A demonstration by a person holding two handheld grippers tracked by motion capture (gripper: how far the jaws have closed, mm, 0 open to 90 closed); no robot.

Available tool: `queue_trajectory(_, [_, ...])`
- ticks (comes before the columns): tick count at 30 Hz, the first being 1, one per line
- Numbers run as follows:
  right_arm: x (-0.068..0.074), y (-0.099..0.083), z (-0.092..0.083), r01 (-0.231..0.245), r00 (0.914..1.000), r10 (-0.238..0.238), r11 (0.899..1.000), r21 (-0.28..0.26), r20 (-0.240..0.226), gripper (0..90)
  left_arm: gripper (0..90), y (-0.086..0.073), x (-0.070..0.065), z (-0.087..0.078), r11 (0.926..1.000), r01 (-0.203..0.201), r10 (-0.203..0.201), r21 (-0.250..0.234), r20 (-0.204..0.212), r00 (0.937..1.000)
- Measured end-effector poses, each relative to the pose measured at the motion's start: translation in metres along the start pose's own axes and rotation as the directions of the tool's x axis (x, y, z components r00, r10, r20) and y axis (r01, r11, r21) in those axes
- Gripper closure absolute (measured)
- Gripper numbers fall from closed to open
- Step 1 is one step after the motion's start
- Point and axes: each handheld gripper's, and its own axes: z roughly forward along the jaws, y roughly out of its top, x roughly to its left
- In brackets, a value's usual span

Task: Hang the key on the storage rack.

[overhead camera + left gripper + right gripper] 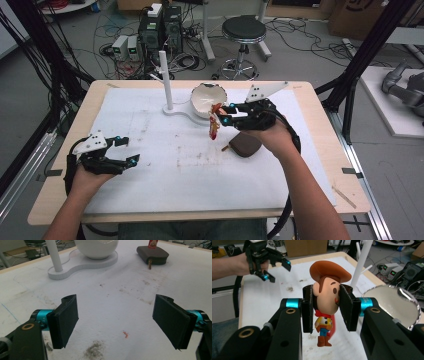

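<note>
Right gripper (325,308) jaws clamped on cowboy figure's (325,302) head, lifted above white surface (150,165), bowl (205,97) close behind, brown pouch (245,144) below, left gripper (117,322) jaws apart, empty, figure's legs tiny from above.

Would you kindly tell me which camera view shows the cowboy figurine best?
The right gripper view: the cowboy figurine fills the middle, head clamped between the right tool pads, hat to boots sharp. The high view gives a small reddish shape beside the white bowl. The left gripper view catches a red scrap.
</note>
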Motion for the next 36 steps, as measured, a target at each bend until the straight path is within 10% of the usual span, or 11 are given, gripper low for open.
queue_trajectory(36, [-0.041, 0.077, 0.082, 0.027, 0.9989, -0.027, 1.0, -0.002, -0.039, 66.5, 20.6, -0.012, -0.006, -0.032, 0.9999, 0.013, -0.013, -0.006, -0.053, 0.9985])
